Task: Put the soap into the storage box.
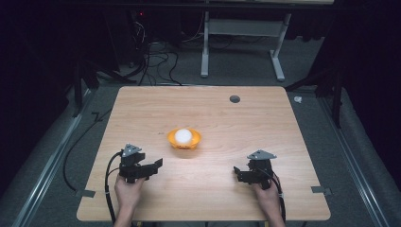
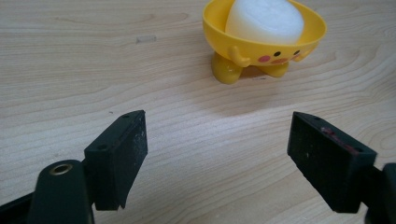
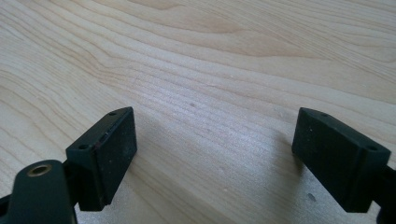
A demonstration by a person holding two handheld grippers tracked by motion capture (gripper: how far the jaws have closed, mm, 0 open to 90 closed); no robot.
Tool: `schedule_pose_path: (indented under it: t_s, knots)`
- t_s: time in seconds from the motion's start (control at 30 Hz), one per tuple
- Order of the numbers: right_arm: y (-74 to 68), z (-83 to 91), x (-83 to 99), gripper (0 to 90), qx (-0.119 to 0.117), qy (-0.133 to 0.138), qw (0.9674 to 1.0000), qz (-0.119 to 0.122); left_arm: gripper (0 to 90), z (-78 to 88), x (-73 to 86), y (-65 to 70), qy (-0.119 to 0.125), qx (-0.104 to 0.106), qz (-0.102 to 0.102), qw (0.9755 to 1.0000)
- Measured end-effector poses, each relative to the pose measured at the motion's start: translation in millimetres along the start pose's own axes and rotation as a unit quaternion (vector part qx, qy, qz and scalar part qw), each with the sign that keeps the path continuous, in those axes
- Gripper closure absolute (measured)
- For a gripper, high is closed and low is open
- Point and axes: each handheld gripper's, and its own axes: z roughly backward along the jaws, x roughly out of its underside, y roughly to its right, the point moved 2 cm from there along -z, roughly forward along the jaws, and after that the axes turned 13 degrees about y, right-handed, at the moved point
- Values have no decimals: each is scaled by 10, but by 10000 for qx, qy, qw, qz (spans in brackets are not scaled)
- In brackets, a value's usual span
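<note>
Left tongs (image 2: 217, 154) agape, well short of yellow bowl (image 2: 264, 44).

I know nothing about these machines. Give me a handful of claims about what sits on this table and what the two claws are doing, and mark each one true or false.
1. The yellow bowl holds a white lump. True.
2. The left gripper is clamped on the bowl. False: its jaws stand apart over bare wood, and the bowl sits beyond them.
3. The bowl has a little painted face and stubby feet. True.
4. The right gripper holds a spoon. False: nothing lies between its open jaws, just the table.
5. The bowl lies tipped on its side. False: it stands upright, near the middle of the table.
</note>
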Motion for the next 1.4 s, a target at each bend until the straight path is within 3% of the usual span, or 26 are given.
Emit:
schedule_pose_path:
  t_s: [0.83, 1.4]
  knots:
    - [-1, 0, 0, 147, -3, 1, 10000, -1, 209, -292, 161, -38, -279, -299, -122, 9991]
    - [0, 0, 0, 147, -2, 0, 10000, 1, 204, -412, 229, -22, -335, -562, -361, 9972]
